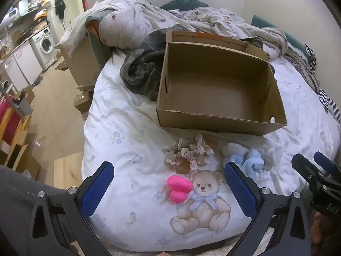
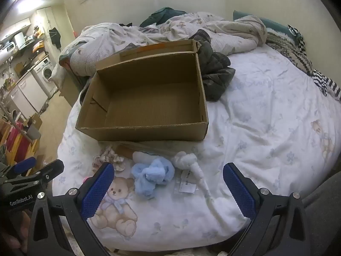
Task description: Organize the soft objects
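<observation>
So the bed (image 1: 119,128) has a white sheet with little blue flowers and a printed teddy bear. An open, empty cardboard box (image 1: 215,89) sits mid-frame in both views. Just below it in the left wrist view: a beige lace scrunchie (image 1: 188,151), a pink heart-shaped thing (image 1: 178,188) lower down, and a light blue fuzzy item (image 2: 152,173) beside a white fuzzy one (image 2: 185,159). A dark garment (image 1: 140,70) touches the box, and a rumpled quilt (image 1: 149,19) fills the top.
</observation>
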